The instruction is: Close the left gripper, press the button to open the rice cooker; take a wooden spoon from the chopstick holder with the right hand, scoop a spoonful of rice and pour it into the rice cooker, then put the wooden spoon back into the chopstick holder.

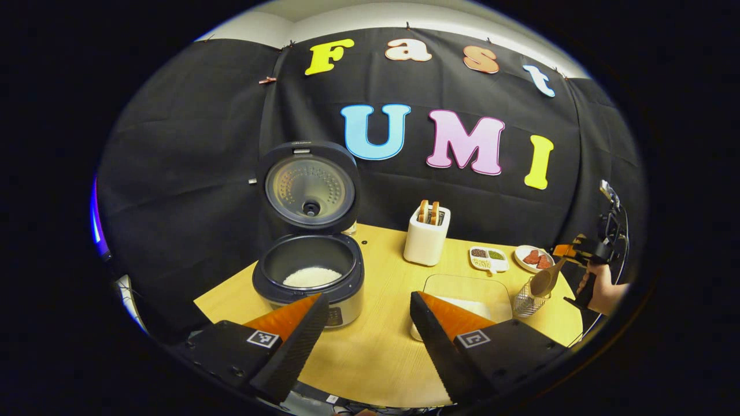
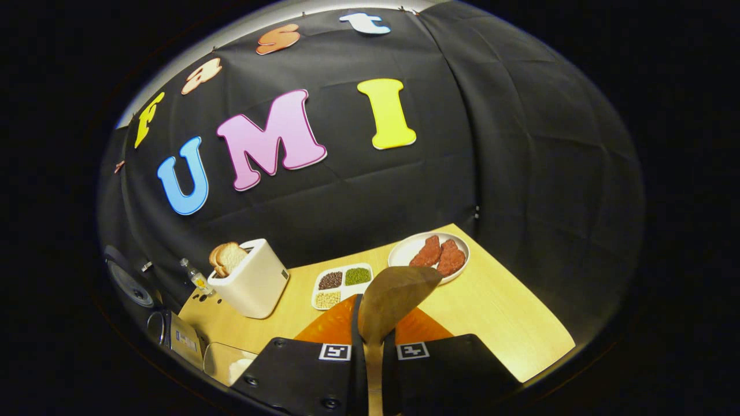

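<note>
Gripping the wooden spoon by its handle, the right claw has both fingers pressed on it, the bowl standing up in front of the divided dish and the plate; in the left gripper view that spoon hangs just above the chopstick holder. Fingers spread wide, the left claw hovers over the tabletop before the rice cooker, whose lid stands open with white rice inside, left of the toaster and glass container.
</note>
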